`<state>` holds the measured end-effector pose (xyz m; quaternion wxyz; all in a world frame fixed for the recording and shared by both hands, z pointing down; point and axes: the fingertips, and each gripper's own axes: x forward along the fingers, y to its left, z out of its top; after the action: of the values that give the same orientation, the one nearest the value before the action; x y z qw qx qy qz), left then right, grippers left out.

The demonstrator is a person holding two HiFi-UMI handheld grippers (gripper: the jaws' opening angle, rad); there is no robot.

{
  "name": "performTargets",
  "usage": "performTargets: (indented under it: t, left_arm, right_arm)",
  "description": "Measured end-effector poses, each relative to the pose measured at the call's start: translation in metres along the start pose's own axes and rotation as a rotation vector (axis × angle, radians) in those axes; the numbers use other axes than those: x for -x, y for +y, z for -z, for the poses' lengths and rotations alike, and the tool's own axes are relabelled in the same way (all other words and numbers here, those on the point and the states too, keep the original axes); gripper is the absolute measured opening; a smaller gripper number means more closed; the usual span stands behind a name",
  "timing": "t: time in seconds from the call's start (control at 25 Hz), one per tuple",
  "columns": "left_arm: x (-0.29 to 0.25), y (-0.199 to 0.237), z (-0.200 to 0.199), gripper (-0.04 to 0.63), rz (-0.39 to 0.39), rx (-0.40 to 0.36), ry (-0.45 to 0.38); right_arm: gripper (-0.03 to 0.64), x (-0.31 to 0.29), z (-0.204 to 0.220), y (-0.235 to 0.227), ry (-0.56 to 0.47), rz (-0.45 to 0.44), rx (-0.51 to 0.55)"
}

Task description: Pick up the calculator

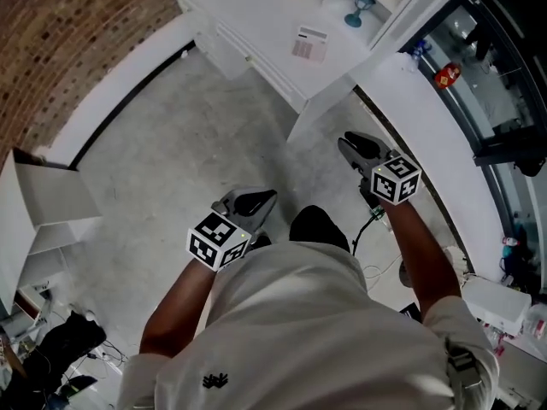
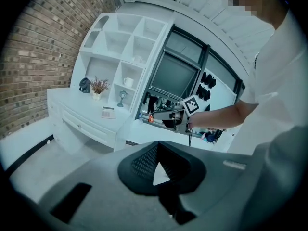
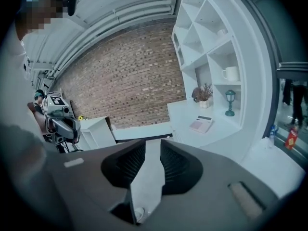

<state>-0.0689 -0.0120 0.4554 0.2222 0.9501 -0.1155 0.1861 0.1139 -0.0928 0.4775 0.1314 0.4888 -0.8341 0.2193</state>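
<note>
- The top edge of the head view cuts off the back of the white surface (image 1: 256, 11), so what stands at its rear shows there only as slivers
- The person's white shirt (image 1: 325, 331) fills the lower middle of that view and hides the floor beneath it
- A dark round object (image 2: 85, 84) at the left end of the surface is too small to identify, and so is a red item (image 1: 447, 76) on the ledge at upper right
- The calculator (image 1: 310, 43) lies flat on the surface in the upper middle of the head view, pale with a pinkish key area, well apart from both tools
- The left tool (image 1: 267, 197), left of centre, has its jaw tips together with nothing between them
- The right tool (image 1: 346, 140), right of centre, has its jaws narrowly apart, with a clear gap that holds nothing
- Just behind the calculator stand a teal lantern-shaped ornament (image 3: 230, 102) in the lowest bay of a white shelf unit (image 3: 202, 28) and a small pot of dried plant (image 3: 204, 94)
- A white mug (image 3: 231, 73) sits in the bay above
- Grey concrete floor (image 1: 197, 143) lies between the tools and the surface, whose near corner juts towards the right tool
- The surface has drawers along its front
- A brick wall (image 1: 60, 32) fills the upper left, dark glass panels (image 1: 487, 67) run down the right, and cables and clutter (image 1: 51, 348) crowd the lower left corner
</note>
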Motion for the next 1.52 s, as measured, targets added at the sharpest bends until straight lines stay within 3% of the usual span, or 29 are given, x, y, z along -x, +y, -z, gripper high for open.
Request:
performTargets:
  t: [0.28,0.48,0.68,0.96,1.24,1.52]
  left_arm:
    - [-0.027,0.049,-0.035,0.006,-0.023,0.008,-0.025]
    - [-0.052,0.101,-0.064,0.006,-0.097,0.055,-0.025]
    - [-0.092,0.149,-0.117,0.006,-0.156,0.078,-0.045]
    - [-0.14,0.189,-0.159,0.006,-0.241,0.1,-0.041]
    - [-0.169,0.214,-0.174,0.006,-0.309,0.147,-0.036]
    - [-0.172,0.238,-0.179,0.006,-0.386,0.18,-0.033]
  right_arm:
    - [0.11,-0.044,-0.022,-0.068,0.026,-0.001,0.02]
    - [0.114,-0.1,-0.052,-0.138,0.033,-0.034,0.021]
    - [0.127,-0.158,-0.084,-0.223,0.076,-0.077,0.03]
    - [0.146,-0.227,-0.095,-0.313,0.122,-0.147,0.009]
    - [0.189,-0.292,-0.097,-0.368,0.161,-0.191,-0.024]
    - [0.209,-0.336,-0.081,-0.389,0.24,-0.277,-0.039]
